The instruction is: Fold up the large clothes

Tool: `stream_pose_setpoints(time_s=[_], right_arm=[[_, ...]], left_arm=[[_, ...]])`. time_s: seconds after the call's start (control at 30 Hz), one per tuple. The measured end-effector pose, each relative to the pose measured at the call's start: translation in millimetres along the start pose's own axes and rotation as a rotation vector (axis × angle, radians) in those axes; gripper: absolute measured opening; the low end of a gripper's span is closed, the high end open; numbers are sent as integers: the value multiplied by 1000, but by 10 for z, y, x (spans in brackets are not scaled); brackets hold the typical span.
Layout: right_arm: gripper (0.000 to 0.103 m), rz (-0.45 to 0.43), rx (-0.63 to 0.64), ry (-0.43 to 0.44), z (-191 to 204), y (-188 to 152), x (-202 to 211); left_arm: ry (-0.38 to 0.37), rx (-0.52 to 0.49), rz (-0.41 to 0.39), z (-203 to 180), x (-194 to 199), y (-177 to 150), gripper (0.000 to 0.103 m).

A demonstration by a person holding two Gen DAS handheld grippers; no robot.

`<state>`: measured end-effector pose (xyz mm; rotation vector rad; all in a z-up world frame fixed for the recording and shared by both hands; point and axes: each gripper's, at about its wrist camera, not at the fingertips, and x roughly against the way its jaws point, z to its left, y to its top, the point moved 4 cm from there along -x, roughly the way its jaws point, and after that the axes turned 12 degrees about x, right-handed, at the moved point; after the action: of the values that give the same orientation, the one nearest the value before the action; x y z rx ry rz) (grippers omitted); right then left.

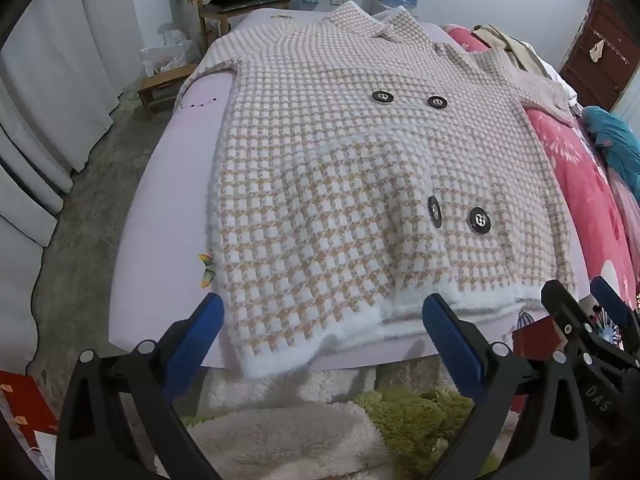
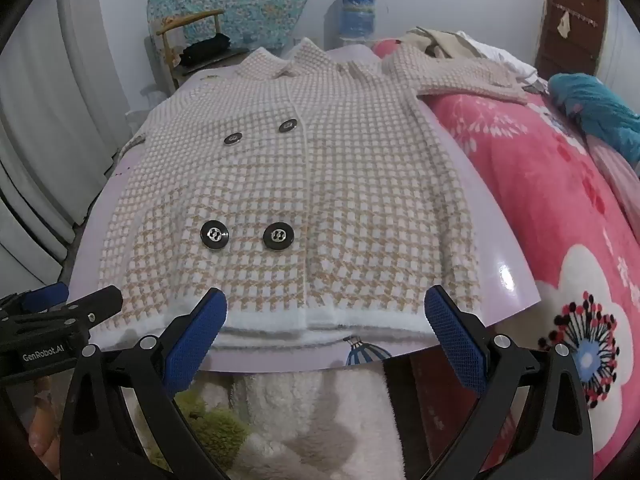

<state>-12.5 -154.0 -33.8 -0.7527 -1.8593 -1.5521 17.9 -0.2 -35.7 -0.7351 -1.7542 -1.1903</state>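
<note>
One checked coat (image 1: 360, 184) lies buttoned and face up on the lilac board (image 1: 168, 184), spread flat so its edges can be taken for folding. One sleeve, at the coat's far corner, runs out over the pink blanket (image 2: 540, 208). Just short of the coat's white hem, the left gripper (image 1: 324, 336) and right gripper (image 2: 326, 330) hover, jaws wide apart and empty, probably ready to pinch that hem.

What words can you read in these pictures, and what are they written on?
"GenRobot.AI": white letters on the black body of the left gripper, seen from the right wrist.
"DAS": on the black body of the right gripper, seen from the left wrist.
Pale characters on the pink blanket: too blurred to read.
</note>
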Motion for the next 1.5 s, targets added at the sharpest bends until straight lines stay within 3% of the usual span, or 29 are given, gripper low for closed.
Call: stream_pose_setpoints(time_s=[1.5], right_arm=[[95, 12, 25, -14, 32, 37, -19]], left_arm=[[-2, 11, 1, 67, -11, 12, 98]])
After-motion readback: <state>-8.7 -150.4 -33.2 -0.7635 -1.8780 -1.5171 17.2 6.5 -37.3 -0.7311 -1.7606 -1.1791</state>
